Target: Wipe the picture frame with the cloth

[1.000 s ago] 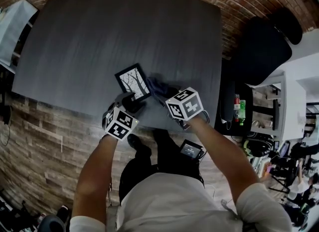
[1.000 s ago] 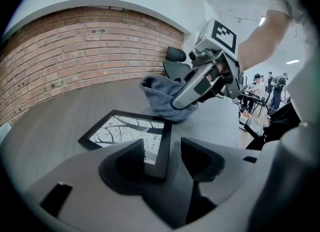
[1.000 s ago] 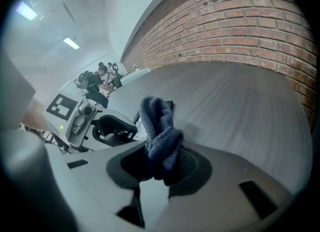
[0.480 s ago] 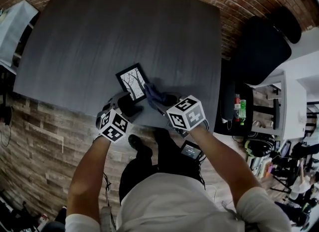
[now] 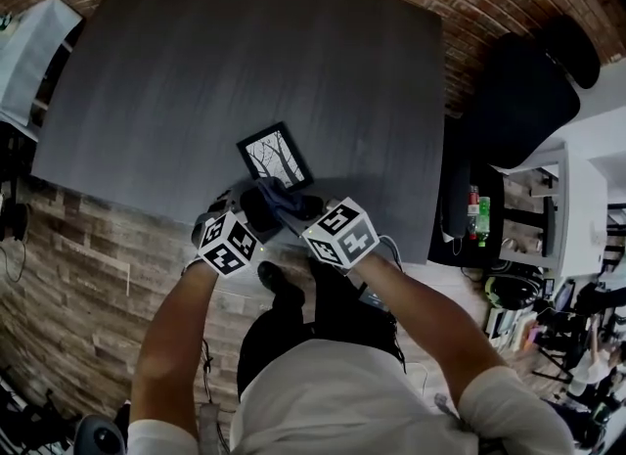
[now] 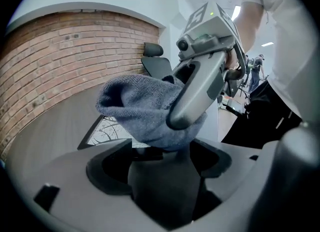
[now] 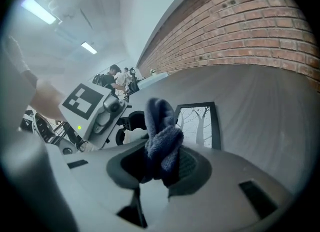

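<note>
- The left gripper (image 6: 161,162) has just been opening its fingers (image 6: 100,165), and they now stand spread wide. The bunched cloth hangs just over the gap, but the pads press on nothing.
- A second ago, in the head view, this gripper's tips sat at the near corner of the picture frame. Now they are back a little from it, so the left side gives the frame no steadying.
- The picture frame (image 5: 276,157) lies flat on the dark bench (image 5: 196,71), near the edge closest to the person, with its tree print facing up. Nothing holds it, and it looks about where it was.
- The cloth (image 5: 281,199) was off to the right of the frame. It is now at the frame's near edge, between the two grippers and lifted off the bench. Whether it already touches the frame I cannot tell.
- The right gripper (image 7: 160,168) has swung in leftward with the cloth. Its fingers (image 7: 194,166) pinch a folded wad of the blue-grey fabric, and the frame lies just beyond them.
- My reading is that the cloth is set for a stroke across the glass. With the frame loose, a firm push could slide it along the bench.
</note>
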Demonstrator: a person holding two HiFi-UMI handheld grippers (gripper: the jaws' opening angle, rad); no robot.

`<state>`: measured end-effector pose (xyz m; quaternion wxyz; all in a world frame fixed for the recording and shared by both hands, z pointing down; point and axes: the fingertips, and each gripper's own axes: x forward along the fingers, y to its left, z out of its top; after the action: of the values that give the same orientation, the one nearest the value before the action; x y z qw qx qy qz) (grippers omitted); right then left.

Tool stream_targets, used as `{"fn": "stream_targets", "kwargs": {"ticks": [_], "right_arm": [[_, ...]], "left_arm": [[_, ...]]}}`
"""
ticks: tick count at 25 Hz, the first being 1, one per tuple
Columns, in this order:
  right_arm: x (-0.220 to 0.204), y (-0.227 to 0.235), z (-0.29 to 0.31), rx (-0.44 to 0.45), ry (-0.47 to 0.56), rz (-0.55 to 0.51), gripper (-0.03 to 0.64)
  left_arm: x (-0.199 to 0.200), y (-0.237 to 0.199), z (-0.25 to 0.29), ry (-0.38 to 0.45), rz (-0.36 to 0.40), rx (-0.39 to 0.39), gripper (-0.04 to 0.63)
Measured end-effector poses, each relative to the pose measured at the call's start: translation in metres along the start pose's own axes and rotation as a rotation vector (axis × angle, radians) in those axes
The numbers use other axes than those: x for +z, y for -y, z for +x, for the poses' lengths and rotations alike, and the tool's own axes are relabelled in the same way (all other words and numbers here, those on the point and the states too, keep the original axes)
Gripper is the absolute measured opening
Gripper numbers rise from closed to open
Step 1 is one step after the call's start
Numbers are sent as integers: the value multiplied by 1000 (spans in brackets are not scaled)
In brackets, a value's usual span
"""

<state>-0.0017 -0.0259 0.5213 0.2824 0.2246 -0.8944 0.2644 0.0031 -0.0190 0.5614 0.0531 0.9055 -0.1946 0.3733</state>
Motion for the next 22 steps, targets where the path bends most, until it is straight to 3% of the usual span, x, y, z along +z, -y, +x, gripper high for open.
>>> {"fn": "stream_targets", "kwargs": {"ticks": [11,22], "right_arm": [[-5,5,3,-91,-17,-247,100],[-5,36,-17,-193,-18,-262,100]], "left_arm": [[-1,-1,-2,19,-38,-16,354],[-2,-3,-3,3,-36,0,353]]}}
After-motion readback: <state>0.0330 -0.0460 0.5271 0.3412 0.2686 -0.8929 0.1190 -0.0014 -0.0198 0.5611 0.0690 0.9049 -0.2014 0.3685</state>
